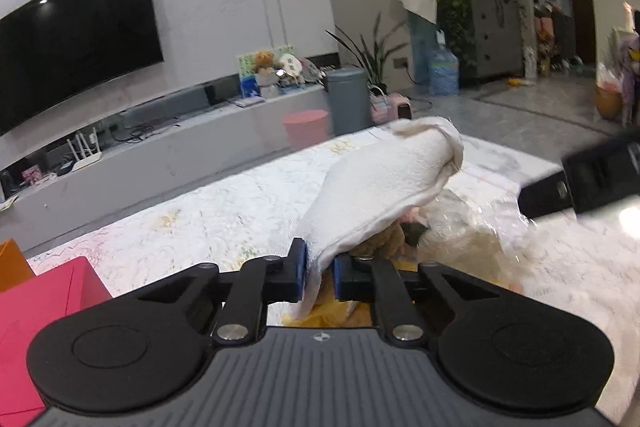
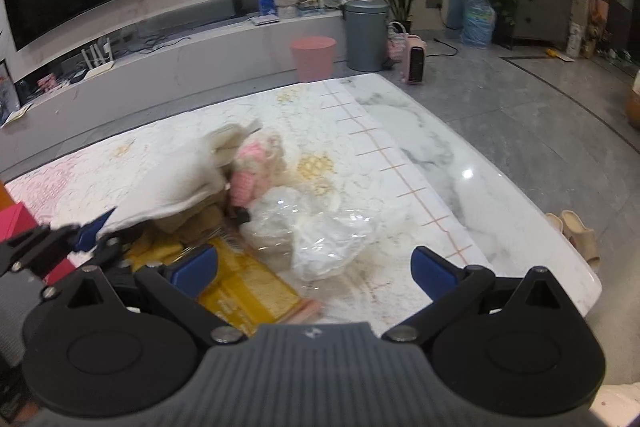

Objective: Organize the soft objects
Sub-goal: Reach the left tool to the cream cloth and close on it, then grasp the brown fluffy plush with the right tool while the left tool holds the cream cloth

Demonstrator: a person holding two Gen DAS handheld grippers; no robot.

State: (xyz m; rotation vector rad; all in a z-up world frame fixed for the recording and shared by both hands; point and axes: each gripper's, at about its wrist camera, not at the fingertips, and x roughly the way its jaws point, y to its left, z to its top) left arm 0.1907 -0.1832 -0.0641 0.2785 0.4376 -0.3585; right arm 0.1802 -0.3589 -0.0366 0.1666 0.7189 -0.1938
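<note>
On a marble-topped table (image 2: 460, 163) spread with a white patterned cloth (image 2: 192, 131), 2 hand-held grippers work over 1 small heap of soft things. The left gripper (image 1: 319, 277) is clamped on 1 white towel (image 1: 380, 187), its 2 blue pads pressing the near end of the fabric from either side; the towel rises from the pads and droops forward and right, its far edge curled over. In the right wrist view the same towel (image 2: 176, 183) lies at the left of the heap, stretching from the left gripper (image 2: 94, 233) at the near left toward the far middle of the table.

Under and beside the towel sit 1 pink and cream knitted toy (image 2: 256, 167), touching the towel's far right edge, 1 brown plush item (image 2: 200, 221) partly hidden beneath the towel, and 1 yellow cloth (image 2: 248, 287) spread flat at the near side. Just right of these lies 1 crumpled clear plastic bag (image 2: 320, 231), touching the toy.

The right gripper (image 2: 314, 271) hangs above the near edge of the heap with its 2 blue-padded fingers spread wide and nothing between them; the yellow cloth and the plastic bag lie in the gap below and ahead of it.

At the far left, 1 red box (image 1: 44, 315) rests on the table. Beyond the table stand 1 pink bin (image 2: 313, 58) and 1 grey bin (image 2: 366, 35), side by side on the floor.
</note>
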